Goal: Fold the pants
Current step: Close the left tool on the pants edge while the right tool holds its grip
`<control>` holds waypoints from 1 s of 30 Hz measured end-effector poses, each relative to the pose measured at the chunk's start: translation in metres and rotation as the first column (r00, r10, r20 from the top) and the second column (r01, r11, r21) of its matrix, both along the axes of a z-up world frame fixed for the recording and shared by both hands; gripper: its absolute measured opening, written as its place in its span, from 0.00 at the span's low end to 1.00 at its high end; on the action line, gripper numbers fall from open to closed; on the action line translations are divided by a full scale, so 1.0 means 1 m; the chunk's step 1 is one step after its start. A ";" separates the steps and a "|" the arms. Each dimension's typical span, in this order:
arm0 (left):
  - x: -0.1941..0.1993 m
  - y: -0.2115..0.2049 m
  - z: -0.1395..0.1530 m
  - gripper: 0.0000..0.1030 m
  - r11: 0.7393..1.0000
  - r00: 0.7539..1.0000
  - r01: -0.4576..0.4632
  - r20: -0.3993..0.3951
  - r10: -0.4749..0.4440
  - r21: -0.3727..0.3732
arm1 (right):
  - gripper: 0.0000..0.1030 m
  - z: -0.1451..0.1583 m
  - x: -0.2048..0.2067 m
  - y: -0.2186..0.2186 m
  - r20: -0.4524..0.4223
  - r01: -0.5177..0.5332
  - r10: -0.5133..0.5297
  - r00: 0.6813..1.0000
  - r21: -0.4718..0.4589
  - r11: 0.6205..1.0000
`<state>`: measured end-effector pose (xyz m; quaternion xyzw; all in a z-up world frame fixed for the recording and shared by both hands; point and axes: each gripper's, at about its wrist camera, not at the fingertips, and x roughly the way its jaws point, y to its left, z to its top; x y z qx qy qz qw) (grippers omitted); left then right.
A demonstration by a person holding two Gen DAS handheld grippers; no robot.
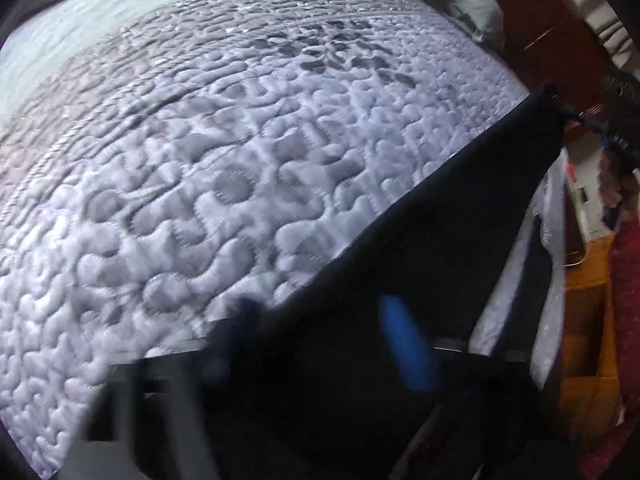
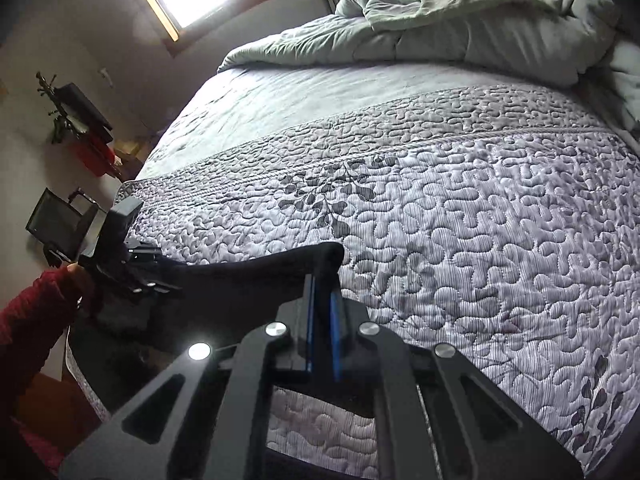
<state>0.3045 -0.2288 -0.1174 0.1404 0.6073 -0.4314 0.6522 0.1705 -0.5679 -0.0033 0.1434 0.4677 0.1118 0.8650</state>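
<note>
While the big bed with the grey-lilac quilted bedspread (image 2: 460, 216) fills most of both views, a crumpled pale green comforter (image 2: 460, 28) sits heaped at its far end. Black fabric pants (image 2: 248, 276) hang stretched in the air over the near edge of the bed, held between both claws. Right claw (image 2: 322, 312) is clamped on one end, left claw (image 2: 148, 268) pinches the other (its own view is pretty blurry).

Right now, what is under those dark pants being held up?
Under the pants lies the quilted bedspread, grey with a leaf print. Where the cloth hangs over the bed's near edge, whatever is beneath is covered and cannot be seen.
</note>
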 end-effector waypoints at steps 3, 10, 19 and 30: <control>-0.006 0.016 0.010 0.13 0.999 0.999 -0.032 -0.003 0.032 -0.030 | 0.05 -0.004 -0.002 0.002 -0.013 0.013 -0.013 1.000 -0.022 1.000; -0.084 0.039 0.081 0.11 0.989 0.956 -0.118 0.261 0.136 -0.085 | 0.05 -0.012 -0.030 0.002 0.017 0.088 -0.087 0.996 -0.051 0.995; -0.213 0.048 0.093 0.11 0.980 0.902 -0.162 0.386 0.194 -0.114 | 0.05 -0.032 -0.121 0.021 0.060 0.159 -0.153 0.986 -0.101 0.982; -0.290 0.063 0.023 0.10 0.973 0.898 -0.227 0.376 0.229 -0.051 | 0.32 -0.082 -0.210 0.052 -0.136 0.217 -0.236 0.962 -0.140 0.966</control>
